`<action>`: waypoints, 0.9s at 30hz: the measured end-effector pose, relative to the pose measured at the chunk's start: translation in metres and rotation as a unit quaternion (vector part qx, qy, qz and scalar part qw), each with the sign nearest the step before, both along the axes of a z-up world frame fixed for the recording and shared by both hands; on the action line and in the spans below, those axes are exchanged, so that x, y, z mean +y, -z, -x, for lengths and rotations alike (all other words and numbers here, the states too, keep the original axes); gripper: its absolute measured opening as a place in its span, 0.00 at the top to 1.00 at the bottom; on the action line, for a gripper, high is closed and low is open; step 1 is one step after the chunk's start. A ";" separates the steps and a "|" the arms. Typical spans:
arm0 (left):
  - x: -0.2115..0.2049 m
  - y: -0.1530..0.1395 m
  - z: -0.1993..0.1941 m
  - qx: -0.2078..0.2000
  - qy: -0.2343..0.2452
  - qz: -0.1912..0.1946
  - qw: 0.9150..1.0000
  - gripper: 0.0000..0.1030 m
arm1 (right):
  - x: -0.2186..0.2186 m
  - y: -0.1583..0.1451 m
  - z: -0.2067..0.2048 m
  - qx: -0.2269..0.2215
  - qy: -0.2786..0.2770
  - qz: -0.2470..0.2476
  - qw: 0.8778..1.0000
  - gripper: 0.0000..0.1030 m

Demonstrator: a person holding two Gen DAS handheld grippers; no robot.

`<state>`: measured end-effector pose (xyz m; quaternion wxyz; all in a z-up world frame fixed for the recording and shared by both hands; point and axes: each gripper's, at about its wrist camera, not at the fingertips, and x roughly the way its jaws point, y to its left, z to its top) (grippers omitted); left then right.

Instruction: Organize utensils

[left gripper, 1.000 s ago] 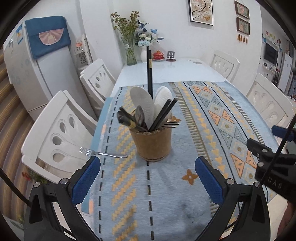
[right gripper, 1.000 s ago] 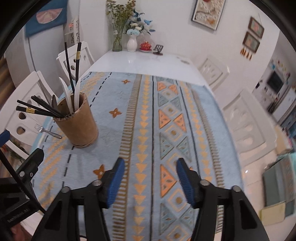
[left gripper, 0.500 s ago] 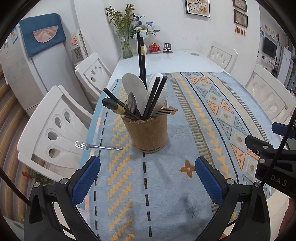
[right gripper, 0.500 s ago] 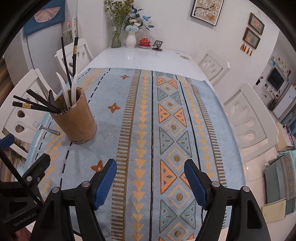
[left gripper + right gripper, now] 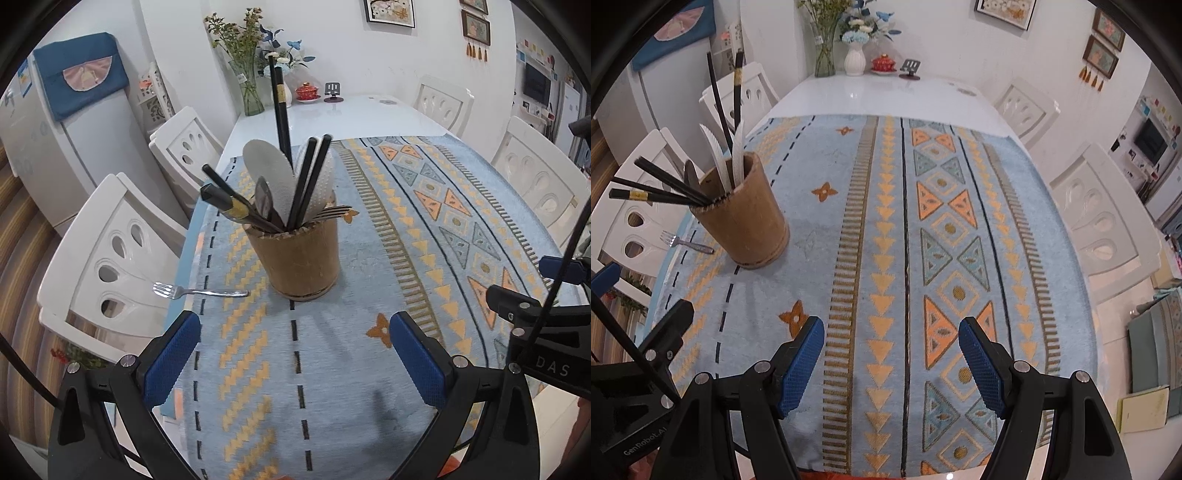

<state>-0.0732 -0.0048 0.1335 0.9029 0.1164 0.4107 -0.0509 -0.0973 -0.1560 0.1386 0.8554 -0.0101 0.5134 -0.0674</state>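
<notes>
A brown utensil holder (image 5: pixel 295 258) (image 5: pixel 746 221) stands on the patterned blue tablecloth (image 5: pixel 332 369) (image 5: pixel 886 258). It holds black chopsticks (image 5: pixel 280 110), white paddles (image 5: pixel 269 177), a dark spoon and a fork. A silver fork (image 5: pixel 199 292) (image 5: pixel 687 244) lies flat to the left of the holder, tines over the cloth's left edge. My left gripper (image 5: pixel 294 352) hangs open just in front of the holder with nothing between its fingers. My right gripper (image 5: pixel 891 365) is open over bare cloth, to the right of the holder and holding nothing.
White chairs (image 5: pixel 122 258) (image 5: pixel 1108 221) line both long sides of the table. At the far end stand a glass vase of flowers (image 5: pixel 251 88), a white vase (image 5: pixel 854 59), a red lidded bowl (image 5: pixel 883 62) and a small stand (image 5: pixel 911 68).
The right gripper's jaws stand wider than a second ago. In the left wrist view the holder and fork sit a little nearer and lower. No utensil has moved.
</notes>
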 end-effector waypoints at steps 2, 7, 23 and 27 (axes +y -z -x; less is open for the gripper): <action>0.003 0.001 -0.001 -0.001 -0.003 -0.002 1.000 0.01 | 0.000 0.003 0.000 0.007 -0.001 -0.005 1.000 0.29; 0.005 0.002 -0.003 0.000 -0.004 -0.003 1.000 0.01 | 0.005 0.008 0.000 0.017 -0.009 0.005 1.000 0.29; 0.011 0.005 -0.013 0.007 -0.023 0.005 1.000 0.01 | 0.002 0.009 -0.007 0.022 0.002 0.007 1.000 0.29; 0.013 0.007 -0.015 0.011 -0.025 0.008 1.000 0.01 | 0.000 0.011 -0.010 0.027 0.006 -0.004 1.000 0.29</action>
